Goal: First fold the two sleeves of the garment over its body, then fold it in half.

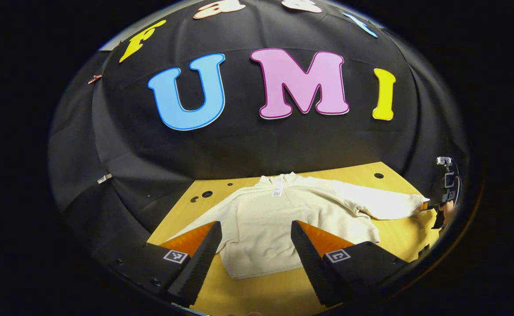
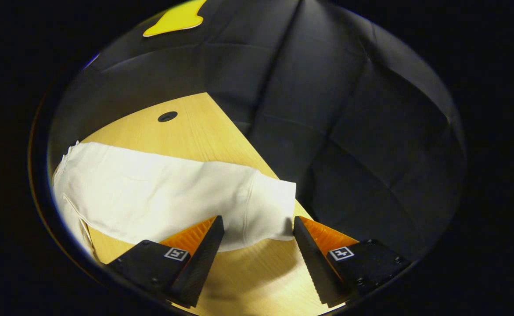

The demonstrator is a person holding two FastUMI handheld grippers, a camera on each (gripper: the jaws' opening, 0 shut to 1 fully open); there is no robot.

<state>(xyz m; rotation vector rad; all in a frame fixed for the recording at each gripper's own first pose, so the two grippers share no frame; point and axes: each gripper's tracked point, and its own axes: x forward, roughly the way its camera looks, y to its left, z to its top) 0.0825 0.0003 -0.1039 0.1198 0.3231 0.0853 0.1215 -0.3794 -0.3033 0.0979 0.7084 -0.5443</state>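
right gripper (image 2: 254,226) hovers, jaws spread, framing the sweatshirt (image 1: 278,224) sleeve cuff (image 2: 270,210) for pinching; left gripper (image 1: 255,230) waits spread above the worktop (image 1: 397,239).

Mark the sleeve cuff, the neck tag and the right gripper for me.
sleeve cuff (image 2: 271,206), right gripper view, on the ribbed end.
neck tag (image 1: 278,188), left gripper view, on its middle.
right gripper (image 2: 257,239), right gripper view, midway between fingertips.

Right claw (image 2: 254,228): I see it spread wide, hovering just over the sleeve's end.
Sleeve (image 2: 169,195): cream, lying flat across my view, cuff (image 2: 272,206) between the fingers.
Worktop (image 2: 186,127): pale wood, one dark hole (image 2: 167,116).
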